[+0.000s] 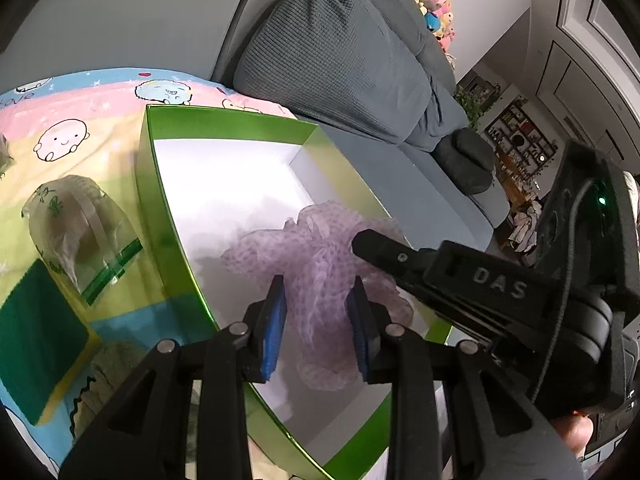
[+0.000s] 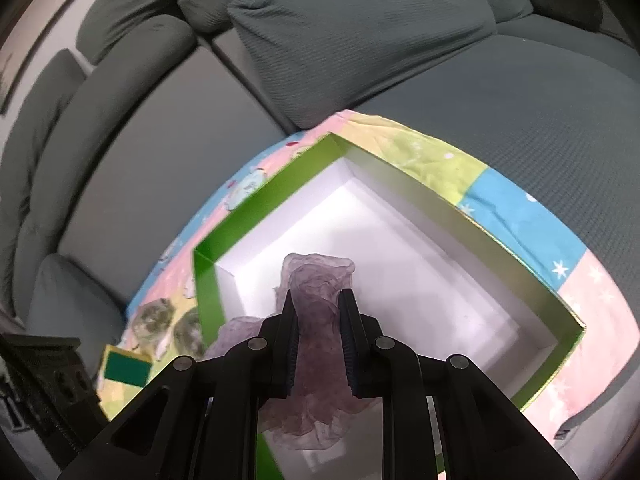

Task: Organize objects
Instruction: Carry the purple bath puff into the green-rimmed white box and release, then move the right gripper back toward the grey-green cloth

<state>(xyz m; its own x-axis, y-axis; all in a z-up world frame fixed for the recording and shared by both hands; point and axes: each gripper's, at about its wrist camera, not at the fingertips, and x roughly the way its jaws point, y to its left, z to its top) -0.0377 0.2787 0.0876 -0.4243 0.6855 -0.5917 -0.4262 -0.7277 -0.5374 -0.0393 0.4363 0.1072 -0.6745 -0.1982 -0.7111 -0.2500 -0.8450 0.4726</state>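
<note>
Inside the green box (image 1: 224, 114), over its white floor: a purple mesh pouf (image 1: 316, 264), bunched up and gripped from two sides. Left gripper (image 1: 318, 322) closed onto the near part of the pouf, blue pads (image 1: 274, 328) pressed into the netting. Right gripper (image 2: 319, 342) likewise clamped on the pouf (image 2: 316, 344), narrow, with mesh spilling out beyond and below the fingers; seen from the left wrist as a black finger (image 1: 384, 250) reaching in from the right and touching the pouf's far right side. Box resting on a pastel cartoon-print cloth (image 1: 68, 128) spread over a grey sofa (image 1: 348, 52). Left of the box, outside it, on the cloth: a clear plastic bag (image 1: 80, 232) and, nearer, a green-and-yellow sponge (image 1: 36, 344).
</note>
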